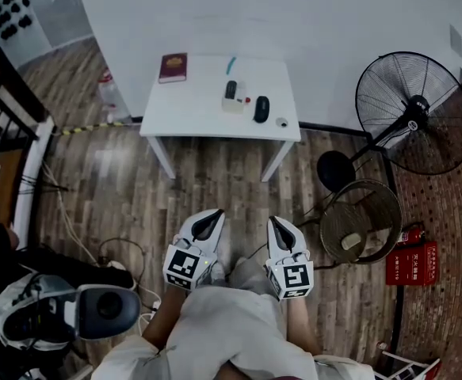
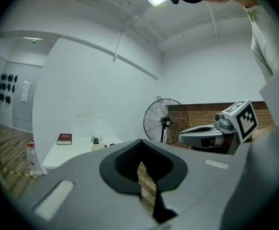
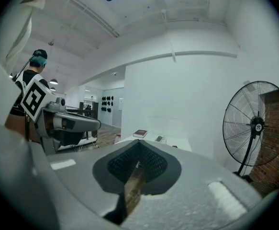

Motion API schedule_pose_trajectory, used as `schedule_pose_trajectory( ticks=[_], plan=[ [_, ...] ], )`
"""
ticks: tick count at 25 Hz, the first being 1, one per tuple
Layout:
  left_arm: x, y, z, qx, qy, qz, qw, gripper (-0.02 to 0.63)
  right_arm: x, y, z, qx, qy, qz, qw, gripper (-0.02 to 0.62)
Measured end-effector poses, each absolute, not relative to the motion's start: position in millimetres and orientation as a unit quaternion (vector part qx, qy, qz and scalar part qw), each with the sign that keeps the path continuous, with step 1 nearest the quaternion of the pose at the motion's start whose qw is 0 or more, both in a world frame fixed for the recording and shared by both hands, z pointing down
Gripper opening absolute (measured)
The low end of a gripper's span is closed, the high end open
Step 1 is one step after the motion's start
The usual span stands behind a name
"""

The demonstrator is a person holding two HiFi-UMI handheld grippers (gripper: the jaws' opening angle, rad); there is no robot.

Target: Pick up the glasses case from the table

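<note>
The black oval glasses case (image 1: 261, 109) lies on the right part of the small white table (image 1: 191, 117), far ahead of me. Beside it sit a dark upright item (image 1: 231, 89) on a pale block and a small round object (image 1: 282, 122). Both grippers are held close to my body, well short of the table and pointing toward it. My left gripper (image 1: 208, 225) has its jaws together with nothing in them, and so does my right gripper (image 1: 280, 229). In the left gripper view the table (image 2: 77, 150) is small and distant; the case cannot be made out there.
A dark red book (image 1: 173, 67) lies on the table's far left corner. A black standing fan (image 1: 413, 113) and a fan head lying on the floor (image 1: 361, 220) are at the right, with a red box (image 1: 413, 263) beyond. Cables (image 1: 80, 236) and equipment lie at the left.
</note>
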State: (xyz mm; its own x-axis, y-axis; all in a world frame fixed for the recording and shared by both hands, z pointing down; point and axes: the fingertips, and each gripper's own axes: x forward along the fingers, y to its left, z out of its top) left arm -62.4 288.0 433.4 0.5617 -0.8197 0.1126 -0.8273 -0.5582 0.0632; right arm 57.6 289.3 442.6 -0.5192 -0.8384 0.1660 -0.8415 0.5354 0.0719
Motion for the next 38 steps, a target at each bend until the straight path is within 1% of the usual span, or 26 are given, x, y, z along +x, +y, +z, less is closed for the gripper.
schedule_pose_trajectory(
  ticks=[7, 13, 22, 38],
  plan=[
    [-66.0, 256.3, 430.1, 0.879, -0.473, 0.039, 0.057, 0.018, 55.2, 256.4, 439.8, 0.48, -0.873, 0.015, 0.092, 0.005],
    [-62.1, 207.9, 430.6, 0.873, -0.483, 0.041, 0.053, 0.018, 60.0, 202.2, 441.9, 0.47, -0.878, 0.016, 0.084, 0.005],
    [-50.2, 117.7, 429.8, 0.859, -0.506, 0.045, 0.062, 0.018, 70.8, 105.3, 437.0, 0.446, -0.891, 0.02, 0.084, 0.005],
    [-13.4, 10.1, 423.3, 0.839, -0.537, 0.061, 0.062, 0.018, 98.5, -10.2, 436.9, 0.399, -0.913, 0.033, 0.074, 0.005]
  ],
)
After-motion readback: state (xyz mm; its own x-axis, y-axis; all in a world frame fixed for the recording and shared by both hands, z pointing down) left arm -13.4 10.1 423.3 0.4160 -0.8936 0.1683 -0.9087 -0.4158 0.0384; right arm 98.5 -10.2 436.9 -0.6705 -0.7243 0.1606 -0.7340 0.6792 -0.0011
